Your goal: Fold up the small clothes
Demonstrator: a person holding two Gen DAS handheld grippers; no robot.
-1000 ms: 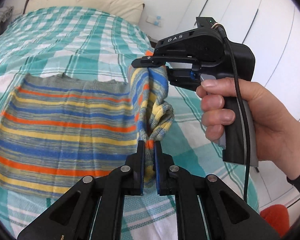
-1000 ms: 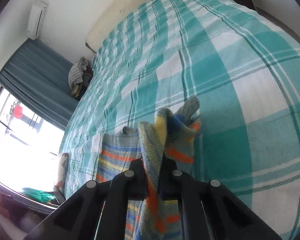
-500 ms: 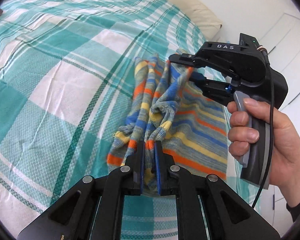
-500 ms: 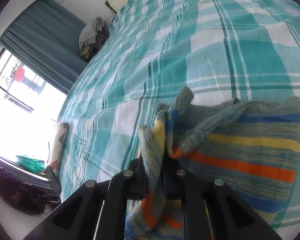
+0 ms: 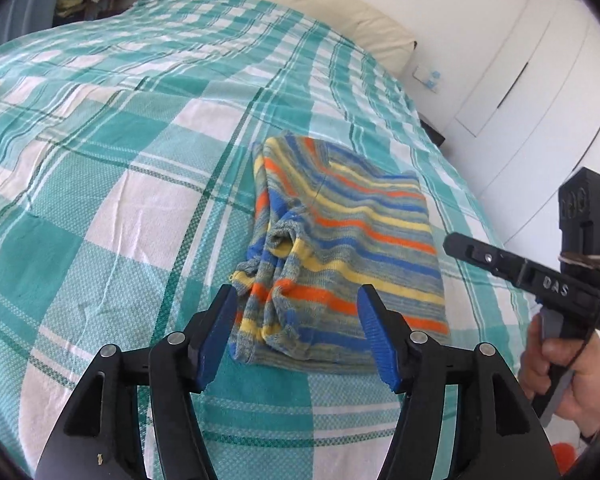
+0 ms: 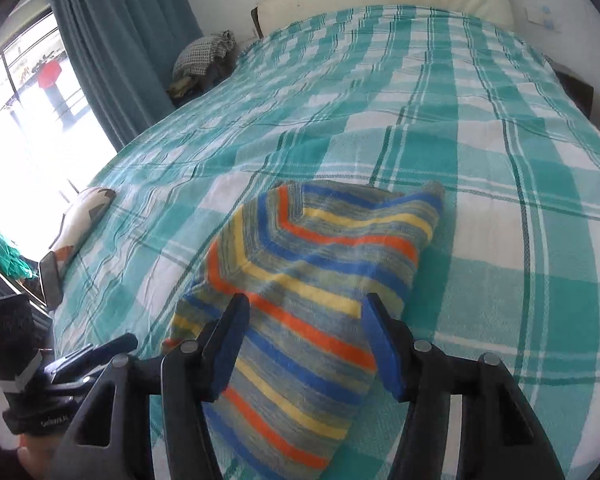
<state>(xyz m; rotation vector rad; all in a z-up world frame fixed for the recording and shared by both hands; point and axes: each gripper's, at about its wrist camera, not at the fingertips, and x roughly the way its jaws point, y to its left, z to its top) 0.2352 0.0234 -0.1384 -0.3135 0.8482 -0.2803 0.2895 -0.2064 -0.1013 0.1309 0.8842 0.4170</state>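
Observation:
A knitted garment (image 5: 340,248) striped in blue, orange, yellow and grey lies folded over on the teal checked bedcover (image 5: 100,160). My left gripper (image 5: 296,296) hovers just above its bunched near edge. The jaws are opening, and the blue pads stand apart from the cloth. The right wrist view shows the same garment (image 6: 320,248) below my right gripper (image 6: 306,302). Its jaws are opening too, and nothing is pinched between them. A hand holds the right gripper (image 5: 460,245) off the garment's right side. The left gripper (image 6: 128,340) shows at the lower left.
A cream headboard cushion (image 5: 300,4) runs along the far end of the bed. Beside it is a pile of clothes (image 6: 204,56). White wardrobe doors (image 5: 520,80) stand to the right, and a teal curtain (image 6: 120,40) and bright window to the left. A patterned cushion (image 6: 88,216) lies at the bed's left edge.
Both grippers, shut on the garment's edge, carried it across and laid it over the rest. Both have since opened and let go, and the right gripper has drawn away to the side.

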